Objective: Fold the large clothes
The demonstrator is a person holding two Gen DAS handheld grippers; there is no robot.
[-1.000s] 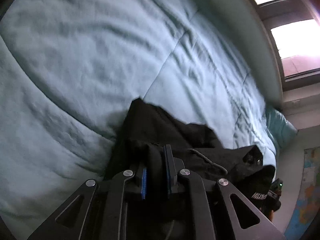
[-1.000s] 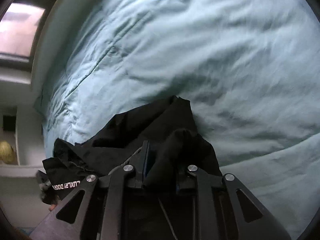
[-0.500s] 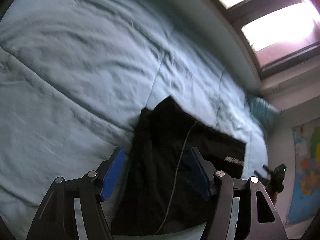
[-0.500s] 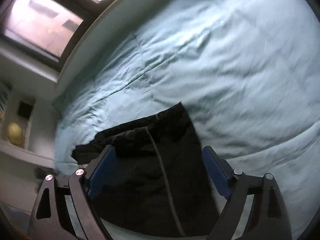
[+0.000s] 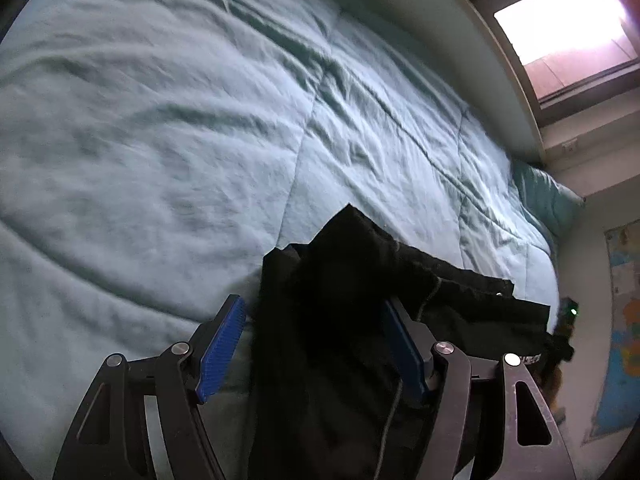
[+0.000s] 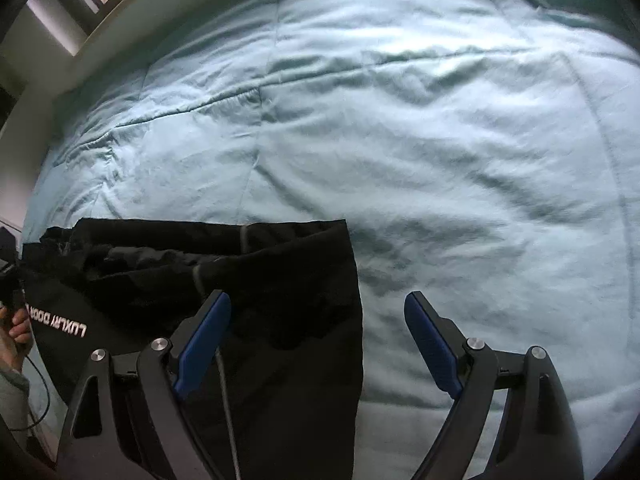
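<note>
Black garment (image 6: 280, 320) on quilt (image 6: 440, 140), grippers apart

Your black garment (image 6: 280, 320) lies folded on the pale teal bedspread, layers stacked one over another. Seen from your right, its top edge runs fairly straight and ends in a square corner, with the right side dropping as a clean vertical edge. White lettering shows upside down near the left end. A thin grey drawcord trails down across the cloth. From your left, the black garment (image 5: 340, 320) bunches up into a raised peak.
</note>
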